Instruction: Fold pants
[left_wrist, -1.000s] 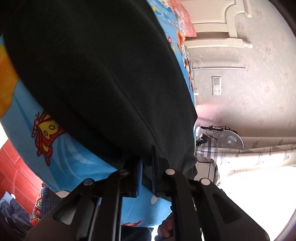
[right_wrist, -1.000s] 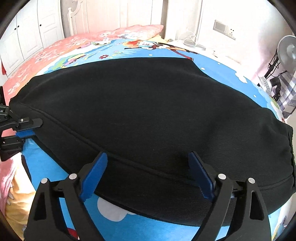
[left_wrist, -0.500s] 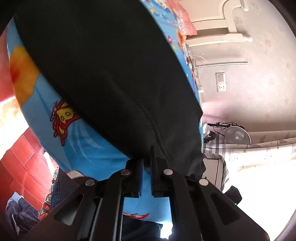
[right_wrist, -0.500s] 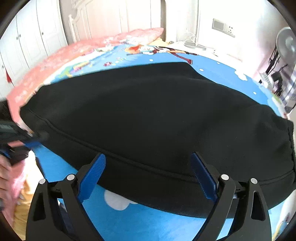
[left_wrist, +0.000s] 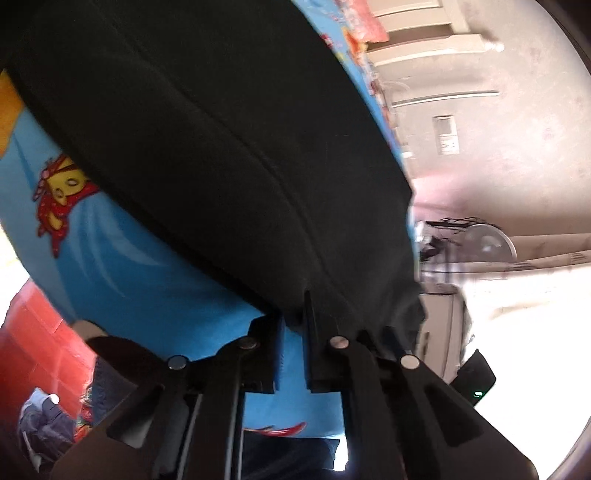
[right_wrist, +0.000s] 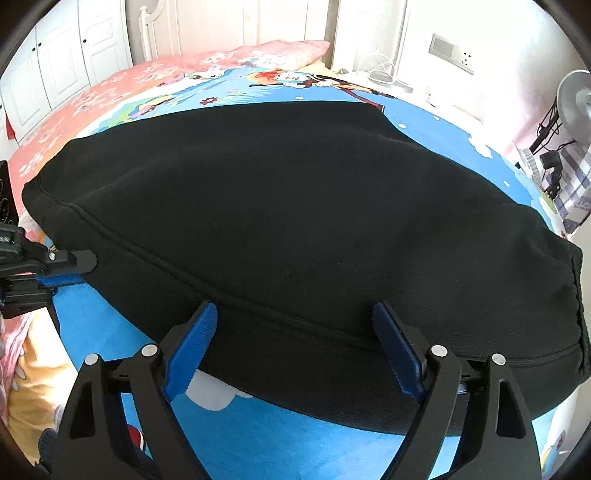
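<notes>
Black pants (right_wrist: 314, 221) lie spread flat across a blue cartoon bed sheet (right_wrist: 258, 435). My right gripper (right_wrist: 295, 310) hovers over their near edge. Its blue pads are wide apart and closing, with the hem seam below the gap and neither pad pressing on it. At the left end of the pants my left gripper (right_wrist: 86, 267) is shut on the fabric's edge. In the left wrist view the pants (left_wrist: 221, 147) fill the upper frame, and the left gripper (left_wrist: 291, 314) pinches their corner at its fingertips.
A pink pillow (right_wrist: 280, 51) and pink bedding lie at the bed's far end, with white wardrobe doors (right_wrist: 55, 66) behind. A fan (right_wrist: 576, 99) and a checked cloth stand to the right of the bed. Red floor tiles (left_wrist: 37, 350) show beside the bed.
The left gripper has shifted and rolled slightly, still holding the pants' corner. The right gripper's pads stand a little closer together than half a second ago.
</notes>
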